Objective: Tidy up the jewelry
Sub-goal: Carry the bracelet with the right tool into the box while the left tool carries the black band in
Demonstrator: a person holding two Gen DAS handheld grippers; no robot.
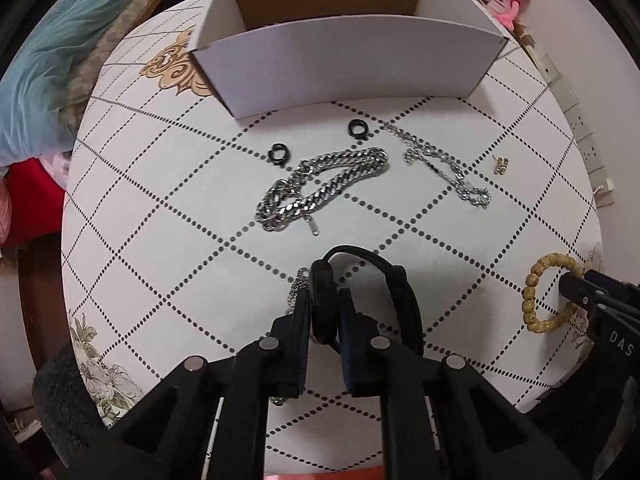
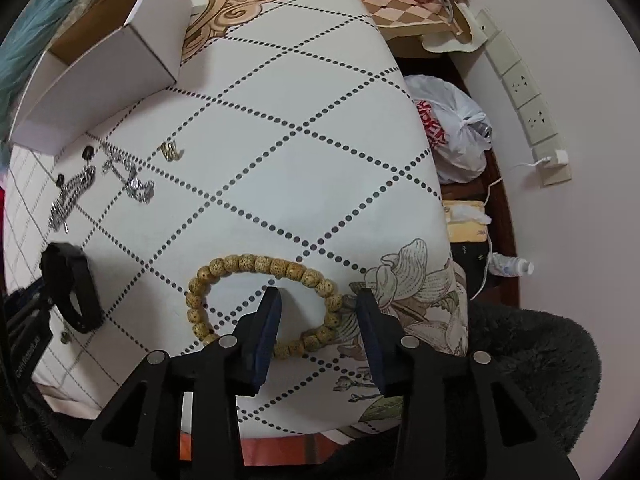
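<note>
My left gripper points down at the table and is shut on a black band, whose loop bulges out to the right of the fingers. A thin silver chain peeks out beside the left finger. In the right wrist view, my right gripper stands open astride the right side of a tan bead bracelet, one finger inside the loop and one outside. Further off lie a chunky silver chain, a fine silver chain, two black hoops, a gold earring and an open white box.
The round table's dotted-diamond cloth ends close behind both grippers. A dark fuzzy seat sits below the near edge. A white plastic bag and a wall power strip are on the right, and blue fabric lies at the left.
</note>
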